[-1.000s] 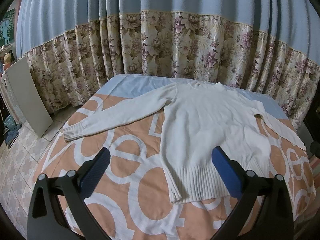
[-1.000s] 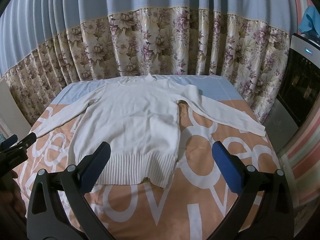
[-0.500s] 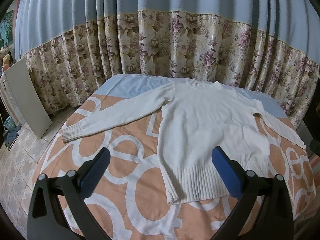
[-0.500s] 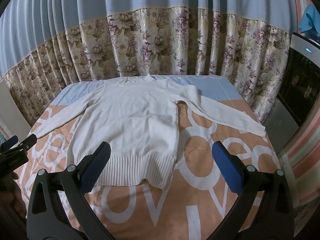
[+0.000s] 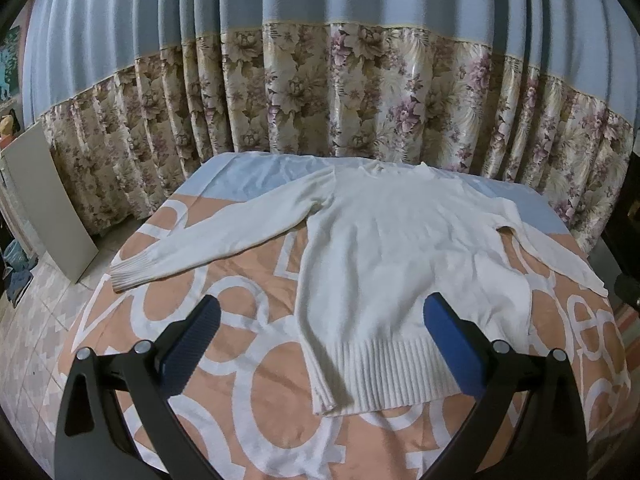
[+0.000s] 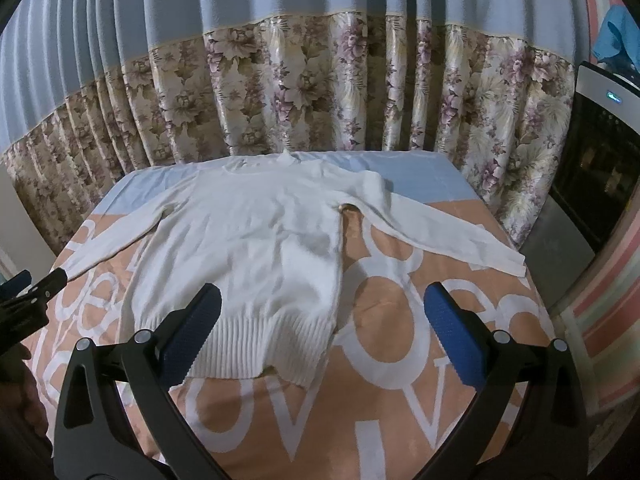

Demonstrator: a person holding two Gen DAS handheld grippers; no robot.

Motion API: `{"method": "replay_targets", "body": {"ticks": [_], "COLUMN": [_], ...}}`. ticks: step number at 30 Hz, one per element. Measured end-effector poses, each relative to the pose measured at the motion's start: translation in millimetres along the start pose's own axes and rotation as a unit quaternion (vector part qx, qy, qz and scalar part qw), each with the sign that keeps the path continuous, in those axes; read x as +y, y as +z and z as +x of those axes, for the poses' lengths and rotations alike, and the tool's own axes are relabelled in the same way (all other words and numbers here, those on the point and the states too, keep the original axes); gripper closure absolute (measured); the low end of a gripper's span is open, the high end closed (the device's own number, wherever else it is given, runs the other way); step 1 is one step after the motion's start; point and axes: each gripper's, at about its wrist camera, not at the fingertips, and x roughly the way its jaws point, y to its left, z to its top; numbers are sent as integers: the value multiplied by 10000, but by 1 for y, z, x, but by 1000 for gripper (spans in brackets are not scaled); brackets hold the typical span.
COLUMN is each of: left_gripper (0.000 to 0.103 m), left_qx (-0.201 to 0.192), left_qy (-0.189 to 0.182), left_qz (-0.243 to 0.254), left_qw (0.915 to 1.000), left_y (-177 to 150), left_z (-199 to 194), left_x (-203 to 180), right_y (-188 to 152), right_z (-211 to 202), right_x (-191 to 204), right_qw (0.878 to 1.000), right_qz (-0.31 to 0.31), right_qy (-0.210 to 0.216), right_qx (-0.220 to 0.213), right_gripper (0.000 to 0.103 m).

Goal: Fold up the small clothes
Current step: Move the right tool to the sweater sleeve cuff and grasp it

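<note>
White sweater (image 5: 392, 276) spread flat across bed (image 5: 256, 392), sleeves out; curtain (image 5: 360, 96) behind far edge. Left gripper (image 5: 320, 332) and right gripper (image 6: 320, 332) wide apart, empty.

White sweater (image 5: 400, 264) spread flat on patterned bedcover (image 5: 248, 360), sleeves out; left gripper (image 5: 320, 344) wide apart above it

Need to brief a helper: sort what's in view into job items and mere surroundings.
For the job:
white sweater, spread flat
left gripper, open
right gripper, open
bedspread under it

Just there:
floral curtain
white board
dark appliance
</note>
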Motion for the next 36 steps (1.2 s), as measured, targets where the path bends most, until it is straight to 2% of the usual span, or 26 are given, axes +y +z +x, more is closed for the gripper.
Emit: {"method": "replay_targets", "body": {"ticks": [10,16,29,36], "left_gripper": [1,1,1,1], "left_qx": [36,47,4,96], "left_qy": [-116,-170,-382,-430], "left_qz": [249,314,455,539], "left_qw": [9996,9993,9982,9976], "left_y": [0,1,11,16], "left_z": [21,38,85,122], "left_x": [-36,-60,-108,-138], "right_y": [5,7,3,-1], "right_z": [22,32,76,118], "right_x": [-37,-66,-174,-217], "right_qw": [9999,9997,9975,9974], "right_qz": [41,-61,394,314], "right_qy": [22,-140,-587,-640], "right_qx": [-102,-198,-92,139], "right_gripper": [3,3,4,13]}}
